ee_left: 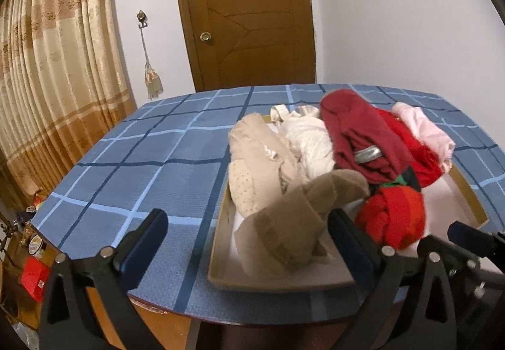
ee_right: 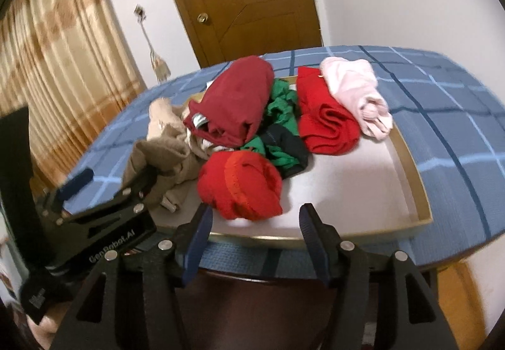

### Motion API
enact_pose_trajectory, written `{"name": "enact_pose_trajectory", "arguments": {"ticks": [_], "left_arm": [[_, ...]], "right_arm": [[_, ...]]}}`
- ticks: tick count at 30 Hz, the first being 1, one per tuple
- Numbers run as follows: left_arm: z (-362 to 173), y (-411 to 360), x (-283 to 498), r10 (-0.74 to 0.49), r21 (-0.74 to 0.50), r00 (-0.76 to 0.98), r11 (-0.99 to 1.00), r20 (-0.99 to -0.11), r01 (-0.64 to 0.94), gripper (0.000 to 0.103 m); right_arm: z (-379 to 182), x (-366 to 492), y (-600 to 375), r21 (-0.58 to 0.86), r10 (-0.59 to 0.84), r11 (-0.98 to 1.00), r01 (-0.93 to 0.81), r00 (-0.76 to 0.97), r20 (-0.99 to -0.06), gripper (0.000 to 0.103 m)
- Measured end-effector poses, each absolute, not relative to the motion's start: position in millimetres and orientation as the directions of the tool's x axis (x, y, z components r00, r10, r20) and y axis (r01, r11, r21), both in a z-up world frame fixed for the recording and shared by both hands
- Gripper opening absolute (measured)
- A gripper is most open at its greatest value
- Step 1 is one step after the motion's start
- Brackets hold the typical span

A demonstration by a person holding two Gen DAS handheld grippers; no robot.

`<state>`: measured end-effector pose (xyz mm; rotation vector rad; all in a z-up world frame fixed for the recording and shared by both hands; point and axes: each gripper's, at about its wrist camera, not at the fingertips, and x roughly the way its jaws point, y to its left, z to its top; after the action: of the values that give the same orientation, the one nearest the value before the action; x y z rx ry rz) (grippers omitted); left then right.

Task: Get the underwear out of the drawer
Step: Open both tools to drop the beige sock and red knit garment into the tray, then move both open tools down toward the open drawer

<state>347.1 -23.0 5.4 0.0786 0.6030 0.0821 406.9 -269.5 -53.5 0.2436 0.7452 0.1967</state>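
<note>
Drawer [ee_right: 410,179]: shallow tray on checked cloth [ee_left: 142,160], underwear [ee_right: 243,185] heaped at its left, ready for picking. Your left gripper [ee_left: 249,242]: fingers spread wide around the near tan piece [ee_left: 300,223], not pressing. Your right gripper [ee_right: 255,236]: half spread, empty, facing the red roll.

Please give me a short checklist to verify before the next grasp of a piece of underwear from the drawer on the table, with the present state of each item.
1. Left gripper open and empty: ok, jaws wide, the brown garment lies between them unpinched.
2. Right gripper open and empty: ok, nothing between the jaws.
3. Bright red bundle within easy reach of the right gripper: ok, it lies just ahead of it.
4. Drawer resting flat on the blue checked tablecloth: ok.
5. Grippers apart from each other: ok, though close.
6. Which garments are underwear: cannot tell for every piece.
</note>
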Motion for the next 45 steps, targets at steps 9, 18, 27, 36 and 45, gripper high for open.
{"name": "enact_pose_trajectory", "arguments": {"ticks": [9,18,27,36,45], "left_arm": [[3,-38,323,0.054,0.084,0.814,0.996,-0.578,-0.006,0.103],[3,-44,304,0.038,0.075,0.825,0.997,-0.564,0.005,0.103],[-1,-47,287,0.021,0.064,0.833,0.998,-0.553,0.018,0.103],[-4,-52,271,0.006,0.061,0.832,0.998,-0.555,0.033,0.103],[-10,-58,257,-0.005,0.065,0.825,0.997,-0.565,0.051,0.103]], "right_arm": [[-50,379,-286,0.325,0.259,0.943,-0.064,0.756,-0.602,0.060],[-51,360,-295,0.338,0.254,0.939,-0.055,0.774,-0.580,0.060],[-50,340,-300,0.329,0.241,0.942,-0.059,0.800,-0.549,0.060],[-53,324,-311,0.331,0.231,0.943,-0.046,0.804,-0.548,0.060],[-60,308,-318,0.324,0.221,0.945,-0.037,0.802,-0.555,0.060]]}}
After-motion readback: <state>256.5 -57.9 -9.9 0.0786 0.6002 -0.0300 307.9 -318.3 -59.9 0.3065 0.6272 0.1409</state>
